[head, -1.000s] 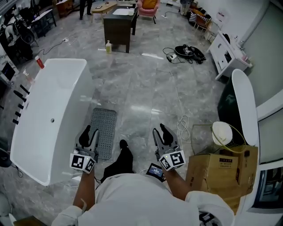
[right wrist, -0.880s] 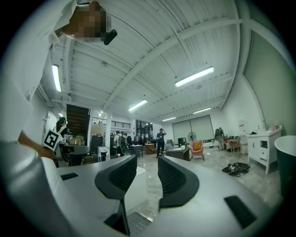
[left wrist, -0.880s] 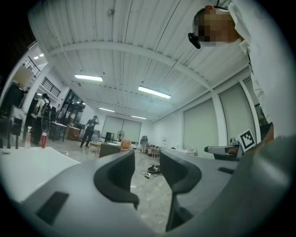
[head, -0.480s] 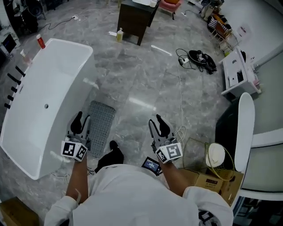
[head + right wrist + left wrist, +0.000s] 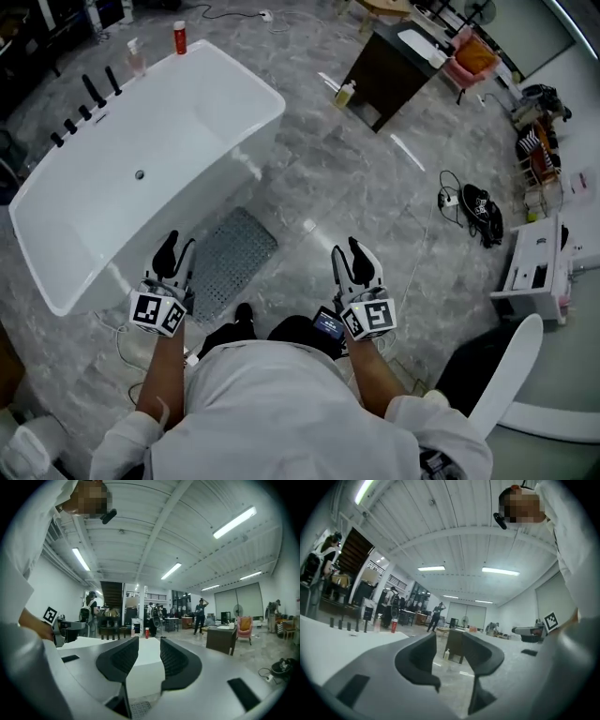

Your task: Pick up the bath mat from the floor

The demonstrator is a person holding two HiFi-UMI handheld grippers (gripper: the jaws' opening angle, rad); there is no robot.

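While both claws hang level in front of me, only the head view gives me the whole bath mat [image 5: 230, 262]: a grey, studded rectangle lying flat on the marble floor [image 5: 375, 206]. It sits just beside the near wall of the white bathtub [image 5: 246, 141] and ahead of my dark shoe [image 5: 243, 314]. From up there the left claw [image 5: 174, 246] sits over the strip where tub meets mat. The right claw [image 5: 350, 251] is over bare floor, apart from the mat's right edge. Neither one touches the mat. How the jaws stand I read from the gripper views. The left gripper view shows two black jaws standing apart with nothing held. In the gap I see only a distant dark cabinet [image 5: 454, 644] and a pale bottle [image 5: 446, 654] standing on the floor beside it. That camera looks out across the tub rim and the room rather than down at the mat. The right gripper view also shows its jaws parted and empty, with the white end of the tub filling the space between them. At the very bottom edge it catches a corner of the studded mat, low beneath the jaws. It also shows me a red bottle [image 5: 147, 632] beyond the tub and people [image 5: 202, 616] standing far back in the hall.
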